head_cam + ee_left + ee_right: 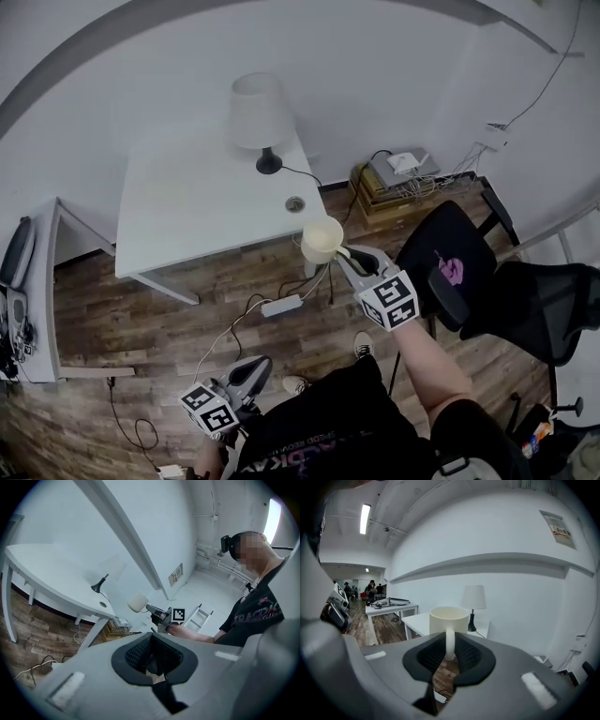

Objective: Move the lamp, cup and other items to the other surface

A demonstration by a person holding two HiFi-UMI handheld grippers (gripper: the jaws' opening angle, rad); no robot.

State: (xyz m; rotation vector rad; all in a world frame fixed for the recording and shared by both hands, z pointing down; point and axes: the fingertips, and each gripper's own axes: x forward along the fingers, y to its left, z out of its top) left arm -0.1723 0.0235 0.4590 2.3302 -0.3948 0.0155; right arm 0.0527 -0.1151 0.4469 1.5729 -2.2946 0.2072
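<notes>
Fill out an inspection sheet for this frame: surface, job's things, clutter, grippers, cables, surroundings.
Surface: white table, with a round cable hole.
Job's things: lamp upright at the table's far right corner; cup in the air off its near right corner.
Clutter: nothing seen.
Grippers: right gripper shut on the cup's handle; left gripper shut, empty, low by the person's body.
Cables: lamp cord drops off the table's right edge; power strip with leads on the floor.
Surroundings: wood floor, black chairs right, second table left.
</notes>
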